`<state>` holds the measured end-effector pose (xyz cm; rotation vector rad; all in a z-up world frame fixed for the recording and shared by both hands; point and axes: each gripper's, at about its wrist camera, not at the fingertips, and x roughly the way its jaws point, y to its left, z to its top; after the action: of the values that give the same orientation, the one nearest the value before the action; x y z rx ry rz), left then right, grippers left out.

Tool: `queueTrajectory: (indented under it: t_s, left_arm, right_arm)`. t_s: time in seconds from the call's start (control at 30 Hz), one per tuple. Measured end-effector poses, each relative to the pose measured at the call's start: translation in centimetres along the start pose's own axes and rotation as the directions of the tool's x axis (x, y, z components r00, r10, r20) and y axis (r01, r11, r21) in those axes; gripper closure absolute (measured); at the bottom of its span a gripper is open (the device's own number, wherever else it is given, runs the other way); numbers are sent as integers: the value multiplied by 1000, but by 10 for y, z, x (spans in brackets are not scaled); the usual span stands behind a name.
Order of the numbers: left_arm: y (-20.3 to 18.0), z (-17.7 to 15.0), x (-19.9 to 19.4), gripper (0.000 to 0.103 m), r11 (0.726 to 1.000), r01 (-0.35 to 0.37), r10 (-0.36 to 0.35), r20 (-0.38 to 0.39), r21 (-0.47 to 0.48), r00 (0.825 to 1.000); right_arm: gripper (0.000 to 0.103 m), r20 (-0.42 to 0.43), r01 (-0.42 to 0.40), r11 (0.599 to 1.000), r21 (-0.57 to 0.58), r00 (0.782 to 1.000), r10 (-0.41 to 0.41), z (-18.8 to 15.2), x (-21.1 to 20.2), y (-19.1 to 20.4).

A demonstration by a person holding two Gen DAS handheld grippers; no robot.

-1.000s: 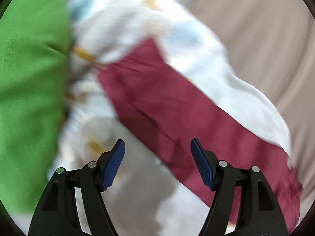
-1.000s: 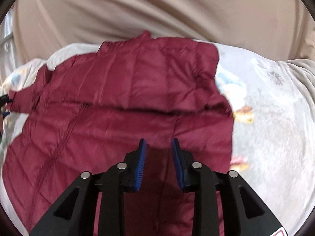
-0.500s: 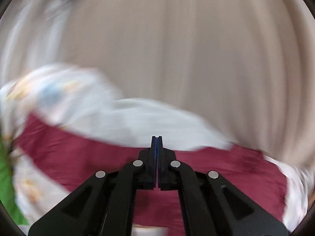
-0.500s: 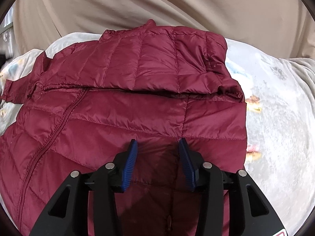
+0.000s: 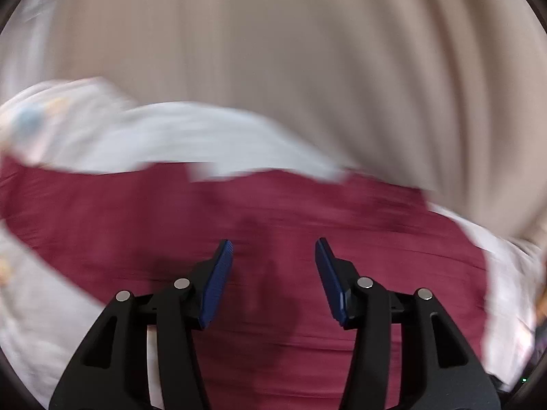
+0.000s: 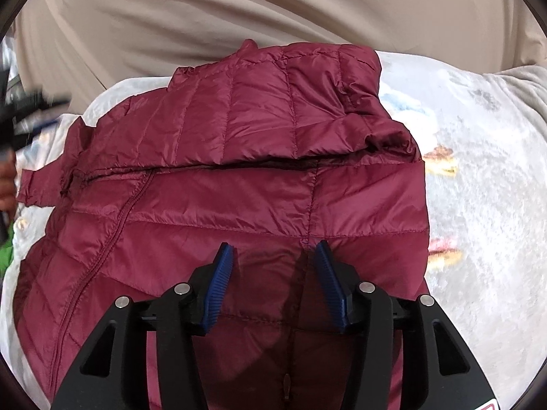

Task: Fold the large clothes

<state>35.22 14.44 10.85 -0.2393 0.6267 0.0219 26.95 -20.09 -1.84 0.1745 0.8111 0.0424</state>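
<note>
jacket (image 6: 239, 188): maroon, flat on blanket (image 6: 485, 205), top part folded over
left gripper (image 5: 271, 273): jaws opening, nothing between, above jacket (image 5: 273, 225), view blurred
right gripper (image 6: 271, 273): jaws opening, empty, over hem

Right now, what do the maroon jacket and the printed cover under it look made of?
Maroon jacket: thin, slightly glossy synthetic shell, probably nylon or polyester; stitched quilted channels and puffy panels suggest padded filling. Printed cover: pale, soft, matte fabric with a mottled nap, possibly fleece or plush; the weave is too fine to tell.
</note>
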Motion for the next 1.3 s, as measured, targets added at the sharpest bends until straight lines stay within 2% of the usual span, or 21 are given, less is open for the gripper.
queueTrajectory:
  t_s: [0.07,0.13,0.2,0.3,0.37,0.43,0.5,0.57,0.6,0.63,0.67,0.73,0.83,0.87,0.93,1.03,1.07,1.13,1.23,1.3]
  left_arm:
    - [62,6,7,52,988,-136,135,-9,-74,991]
    - [133,8,6,52,947,-272,273,-21,-171,962]
    - [199,11,4,52,885,-387,390,-44,-260,920]
    - [269,14,1,52,801,-482,489,-78,-355,869]
    - [296,16,4,52,765,-521,528,-95,-378,844]
    - [315,22,14,52,751,-537,534,-123,-384,836]
    - [321,25,25,63,754,-530,522,-135,-388,842]
    - [321,31,36,98,786,-482,474,-122,-388,872]
    - [313,38,39,100,806,-461,455,-110,-372,884]
    - [299,44,38,102,821,-451,452,-83,-350,888]
    - [286,51,37,103,837,-441,451,-49,-325,891]
    - [247,70,30,103,883,-386,410,38,-268,911]
    - [161,90,11,103,962,-220,243,143,-164,959]
    - [135,91,6,103,976,-172,192,159,-131,969]
    - [56,89,-6,103,1000,-24,27,179,-19,983]
    - [-43,64,-18,103,982,148,-164,143,115,976]
    - [-82,51,-15,103,964,216,-233,103,158,967]
    - [-129,28,-2,102,935,295,-306,28,195,952]
    - [-190,-22,31,98,903,373,-356,-116,214,927]
    - [-214,-58,60,88,892,400,-355,-220,211,909]
  right_arm:
    - [52,1,-2,1000,-1,1000,2,0,0,0]
    - [52,1,-2,1000,-4,1000,2,0,1,0]
    - [51,0,1,1000,-6,1000,-1,0,1,0]
    - [51,-2,8,1000,-9,1000,-8,0,1,1]
    - [51,-4,16,1000,-14,1000,-16,1,2,2]
    - [51,-5,22,1000,-19,1000,-22,1,2,2]
    - [50,-5,27,999,-21,1000,-27,1,2,3]
    - [50,-5,31,999,-20,1000,-31,1,2,2]
    - [50,-5,32,999,-19,999,-32,1,3,2]
    - [50,-6,32,999,-19,999,-32,1,3,2]
    - [50,-7,33,999,-19,999,-33,2,3,2]
    - [50,-8,34,999,-21,999,-35,1,3,2]
    - [48,-8,36,999,-26,999,-36,1,3,3]
    - [48,-7,36,999,-27,999,-37,1,3,3]
    - [48,-6,36,999,-25,999,-37,1,3,3]
    - [48,-2,31,999,-20,1000,-31,1,2,2]
    - [48,-1,29,999,-19,1000,-29,1,2,2]
    - [48,2,23,1000,-13,1000,-23,1,2,1]
    - [46,9,11,1000,-2,1000,-11,1,0,-1]
    - [45,13,1,1000,9,1000,-1,1,-1,-3]
